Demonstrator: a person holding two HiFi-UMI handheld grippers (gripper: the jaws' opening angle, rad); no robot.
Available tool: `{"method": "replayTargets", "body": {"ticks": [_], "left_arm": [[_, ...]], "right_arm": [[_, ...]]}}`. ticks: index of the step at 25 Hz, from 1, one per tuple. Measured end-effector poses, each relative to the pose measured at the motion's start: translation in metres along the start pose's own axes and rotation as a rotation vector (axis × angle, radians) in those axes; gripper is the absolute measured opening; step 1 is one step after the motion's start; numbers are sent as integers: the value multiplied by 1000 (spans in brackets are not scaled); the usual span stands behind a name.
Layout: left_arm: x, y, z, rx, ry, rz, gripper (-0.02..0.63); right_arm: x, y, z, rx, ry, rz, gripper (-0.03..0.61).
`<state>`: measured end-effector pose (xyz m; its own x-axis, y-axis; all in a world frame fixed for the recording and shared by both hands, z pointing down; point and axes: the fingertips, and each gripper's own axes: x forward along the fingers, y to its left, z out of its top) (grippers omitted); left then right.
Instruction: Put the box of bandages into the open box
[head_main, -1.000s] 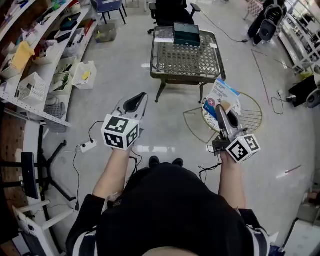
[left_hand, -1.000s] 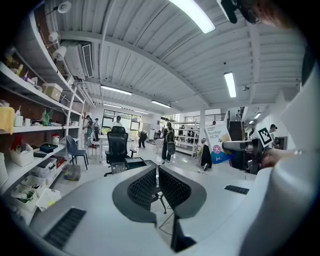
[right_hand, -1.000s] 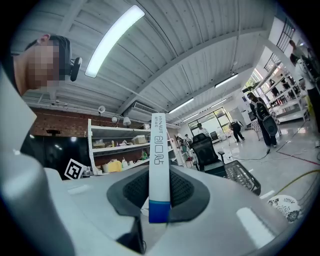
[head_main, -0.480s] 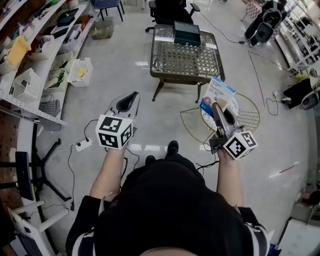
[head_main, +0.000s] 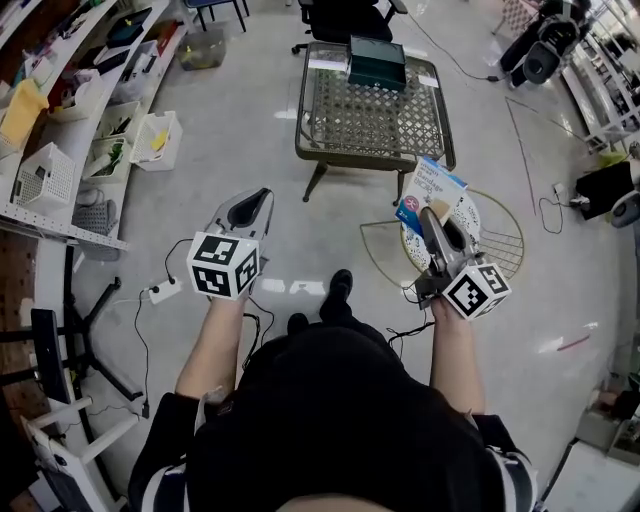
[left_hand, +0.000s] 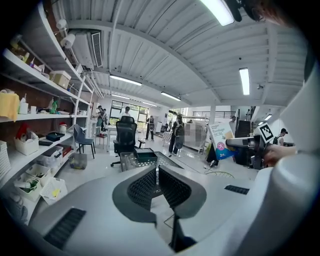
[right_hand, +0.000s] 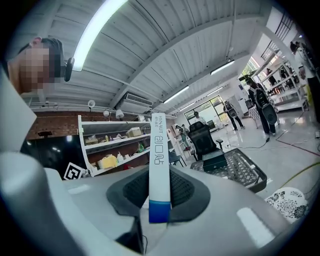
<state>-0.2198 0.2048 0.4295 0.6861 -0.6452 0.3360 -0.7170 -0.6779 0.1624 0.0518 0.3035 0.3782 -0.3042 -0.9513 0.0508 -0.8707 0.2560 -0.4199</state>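
Observation:
My right gripper (head_main: 430, 216) is shut on the box of bandages (head_main: 431, 188), a flat white and blue box held upright in the air near a round wire stand. In the right gripper view the box's narrow edge (right_hand: 159, 170) stands between the pads (right_hand: 185, 189). The open box (head_main: 377, 62), dark green, sits at the far edge of a metal mesh table (head_main: 372, 115) ahead of me; it also shows as the open box (right_hand: 216, 161) and the open box (left_hand: 146, 156). My left gripper (head_main: 256, 200) hangs shut and empty at the left, its jaws (left_hand: 156, 172) touching at the tips.
A round wire stand (head_main: 497, 232) with a patterned plate is just right of the bandage box. A black office chair (head_main: 345, 15) stands behind the table. Shelves (head_main: 60, 110) with bins line the left. A power strip (head_main: 165, 292) and cables lie on the floor. People (left_hand: 176, 135) stand far off.
I have stepped forward, so the mesh table and open box sit lower and nearer in the head view. Both grippers kept their pose, the right one still gripping the bandage box.

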Motion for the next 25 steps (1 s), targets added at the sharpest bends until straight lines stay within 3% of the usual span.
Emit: {"method": "replayTargets", "body": {"ticks": [15, 20, 25], "left_arm": [[155, -20, 58, 67, 68, -22, 21], [180, -28, 78, 88, 50, -25, 21], [199, -8, 87, 73, 39, -5, 21]], "right_arm": [[66, -144, 46, 95, -32, 8, 86], [84, -166, 62, 102, -48, 41, 86], [107, -175, 56, 124, -25, 60, 86]]}}
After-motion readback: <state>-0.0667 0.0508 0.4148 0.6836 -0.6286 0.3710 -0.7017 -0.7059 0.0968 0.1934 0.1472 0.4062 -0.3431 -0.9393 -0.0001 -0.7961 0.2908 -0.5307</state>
